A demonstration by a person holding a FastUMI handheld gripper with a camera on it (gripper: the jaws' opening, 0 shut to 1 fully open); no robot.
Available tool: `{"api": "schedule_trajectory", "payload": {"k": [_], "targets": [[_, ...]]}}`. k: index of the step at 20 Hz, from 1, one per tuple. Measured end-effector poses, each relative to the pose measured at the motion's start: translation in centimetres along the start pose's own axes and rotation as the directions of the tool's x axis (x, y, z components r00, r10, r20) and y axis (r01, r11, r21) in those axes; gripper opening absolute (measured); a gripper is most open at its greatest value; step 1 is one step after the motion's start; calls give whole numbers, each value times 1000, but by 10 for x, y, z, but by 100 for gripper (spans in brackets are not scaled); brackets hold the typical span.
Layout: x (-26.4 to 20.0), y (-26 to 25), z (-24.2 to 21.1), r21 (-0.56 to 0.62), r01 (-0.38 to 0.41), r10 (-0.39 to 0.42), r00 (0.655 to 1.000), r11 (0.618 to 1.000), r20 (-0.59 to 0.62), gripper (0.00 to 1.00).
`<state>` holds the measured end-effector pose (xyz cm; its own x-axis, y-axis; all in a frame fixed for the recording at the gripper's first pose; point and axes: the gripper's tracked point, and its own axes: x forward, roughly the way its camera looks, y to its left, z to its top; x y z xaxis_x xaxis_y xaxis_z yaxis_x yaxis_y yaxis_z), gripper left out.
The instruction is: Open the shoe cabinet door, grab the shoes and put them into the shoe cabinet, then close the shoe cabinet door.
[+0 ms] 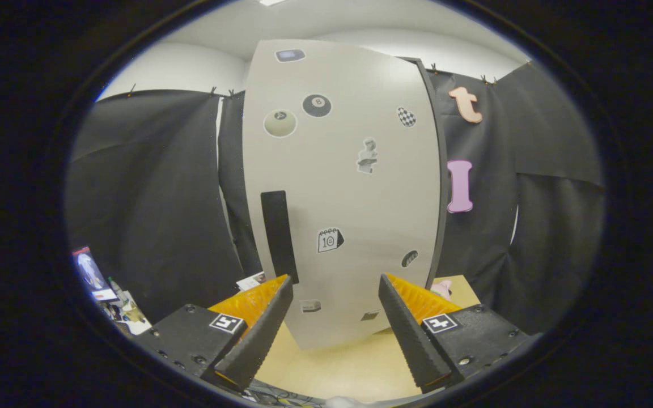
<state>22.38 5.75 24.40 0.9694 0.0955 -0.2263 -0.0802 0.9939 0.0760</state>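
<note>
— How many doors do you count?
— One shoe cabinet door [349, 187], with one dark handle strip [279, 235].
— Stickers?
— Nine on it. One hand-held gripper [335, 289], two fingers spread apart.

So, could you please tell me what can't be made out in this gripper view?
- Cabinet inside: hidden behind the door, which faces the camera.
- Whether the door is fully shut: cannot tell from this angle.
- Pink thing on the table: mostly hidden by the door and a finger; whether it is a shoe is unclear.
- Clutter beside the other finger: too small and warped.
- Gripper: open, holding nothing.
</note>
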Motion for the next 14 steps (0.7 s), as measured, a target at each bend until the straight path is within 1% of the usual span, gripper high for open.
{"api": "schedule_trajectory", "payload": {"k": [2,5,7,11,14], "targets": [[-5,-1,4,-24,17,-16,1000,1000,11,100],[-12,6,-2,16,5,-5,1000,1000,-5,100],[-23,0,0,30,27,-27,1000,999,-4,100],[-47,-10,4,26,105,-105,994,994,25,100],[-67,-11,3,26,123,-124,992,992,36,100]]}}
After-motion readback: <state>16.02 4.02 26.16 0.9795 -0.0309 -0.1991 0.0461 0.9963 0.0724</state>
